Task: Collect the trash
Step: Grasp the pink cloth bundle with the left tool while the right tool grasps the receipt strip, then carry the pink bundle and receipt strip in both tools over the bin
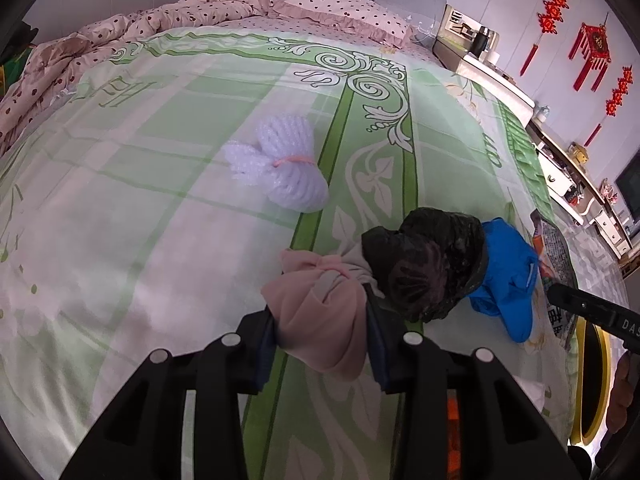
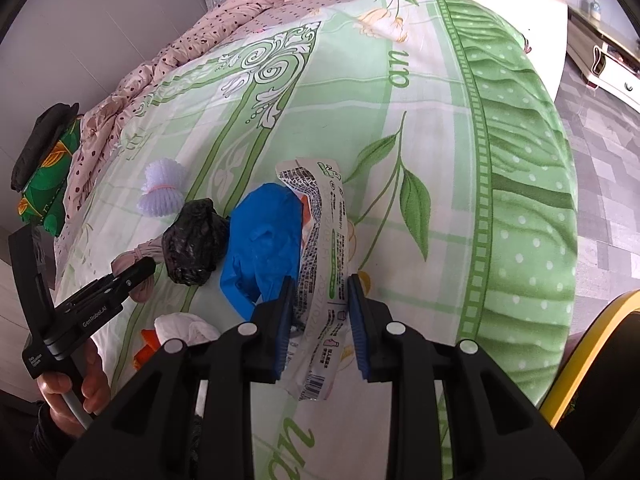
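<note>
Where the left wrist view looks across the green floral bedsheet (image 1: 160, 200), the left gripper (image 1: 320, 344) has its blue-padded fingers (image 1: 264, 344) closed against a pink tied cloth bundle (image 1: 320, 320). Just right lie a crumpled black plastic bag (image 1: 432, 264) and a blue plastic bag (image 1: 504, 276); a white foam net (image 1: 280, 164) sits farther off.

From the right wrist view, the right gripper (image 2: 320, 328) stands with fingers apart, a printed white wrapper (image 2: 324, 280) lying between them, whether touching them I cannot tell.
</note>
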Demonstrator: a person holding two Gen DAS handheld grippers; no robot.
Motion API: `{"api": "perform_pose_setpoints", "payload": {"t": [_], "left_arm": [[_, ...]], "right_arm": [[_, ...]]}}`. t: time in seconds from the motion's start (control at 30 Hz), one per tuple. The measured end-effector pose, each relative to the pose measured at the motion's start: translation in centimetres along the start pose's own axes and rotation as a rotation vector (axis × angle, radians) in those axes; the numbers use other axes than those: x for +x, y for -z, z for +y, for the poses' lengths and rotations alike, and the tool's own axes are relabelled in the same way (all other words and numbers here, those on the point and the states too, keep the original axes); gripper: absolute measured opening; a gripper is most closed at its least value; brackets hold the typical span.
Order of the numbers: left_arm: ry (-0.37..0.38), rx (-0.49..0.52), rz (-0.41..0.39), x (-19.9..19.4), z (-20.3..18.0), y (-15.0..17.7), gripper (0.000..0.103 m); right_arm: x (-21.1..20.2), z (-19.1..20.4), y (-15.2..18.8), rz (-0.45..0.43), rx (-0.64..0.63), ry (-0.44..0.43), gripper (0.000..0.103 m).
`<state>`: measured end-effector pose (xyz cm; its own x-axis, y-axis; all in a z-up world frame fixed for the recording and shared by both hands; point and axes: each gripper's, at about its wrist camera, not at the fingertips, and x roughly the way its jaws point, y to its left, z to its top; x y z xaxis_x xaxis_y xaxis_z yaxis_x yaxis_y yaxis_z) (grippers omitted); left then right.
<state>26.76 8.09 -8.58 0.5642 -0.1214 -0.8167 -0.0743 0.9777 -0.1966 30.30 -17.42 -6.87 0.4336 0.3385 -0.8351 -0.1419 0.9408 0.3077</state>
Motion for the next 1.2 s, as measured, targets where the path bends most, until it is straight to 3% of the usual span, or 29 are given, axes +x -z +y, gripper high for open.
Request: {"api": "perform_pose_setpoints", "payload": {"t": [0.5,1.2], "left_arm": [[0.031,0.01,-0.073,-5.1,-1.6,-0.3,0.036],[0.092,0.106,-0.137,-11.2,-9.3,0.7,0.036]], "right_arm": [[-6.9,-0.7,1.3,-0.092,0.006,-0.002,0.025],[-16.4,-4.9,4.3,-0.217,0.058,0.008,0.025]]}}
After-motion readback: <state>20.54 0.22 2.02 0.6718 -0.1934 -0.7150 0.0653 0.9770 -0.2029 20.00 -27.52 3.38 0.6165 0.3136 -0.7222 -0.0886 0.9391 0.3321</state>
